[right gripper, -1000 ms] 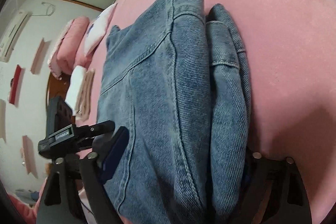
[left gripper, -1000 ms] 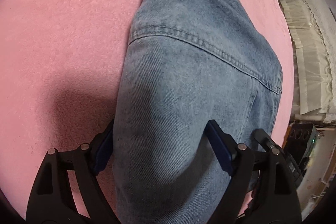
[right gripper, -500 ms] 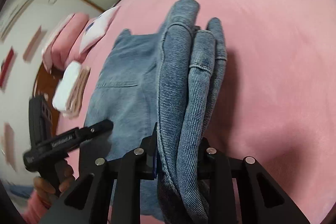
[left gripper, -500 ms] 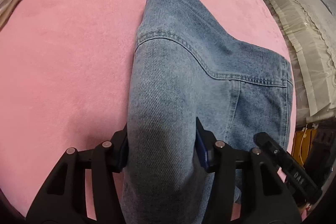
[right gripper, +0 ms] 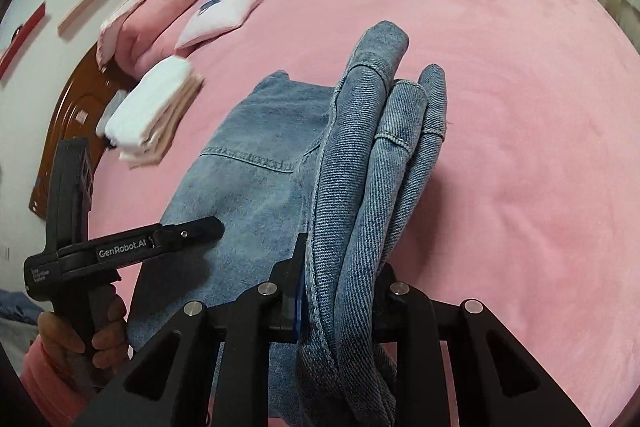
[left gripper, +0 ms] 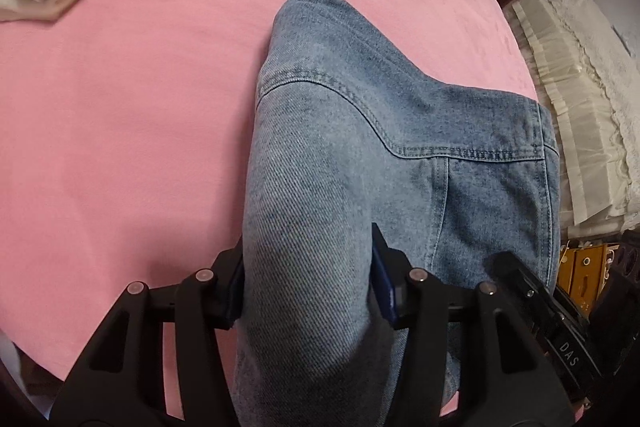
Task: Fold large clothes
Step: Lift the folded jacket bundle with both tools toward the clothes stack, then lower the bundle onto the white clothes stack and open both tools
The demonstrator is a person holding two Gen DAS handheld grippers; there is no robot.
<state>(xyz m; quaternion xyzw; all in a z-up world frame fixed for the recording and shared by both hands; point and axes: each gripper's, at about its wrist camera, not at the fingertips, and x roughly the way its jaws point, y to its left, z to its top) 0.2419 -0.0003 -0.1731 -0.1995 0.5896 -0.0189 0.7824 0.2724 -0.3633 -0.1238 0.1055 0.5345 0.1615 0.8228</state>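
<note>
Gripping a bunched, several-layer fold of the blue denim jeans [right gripper: 360, 195], both grippers' fingers [left gripper: 382, 281] are clenched on it above the pink bed [left gripper: 120, 131]; folding seems well along, with laying flat left.

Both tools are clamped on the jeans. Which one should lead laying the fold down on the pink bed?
Right, probably. The right tool pinches the bunched, stacked layers of the jeans, with bare pink bed ahead. The left tool holds one broad panel.
</note>
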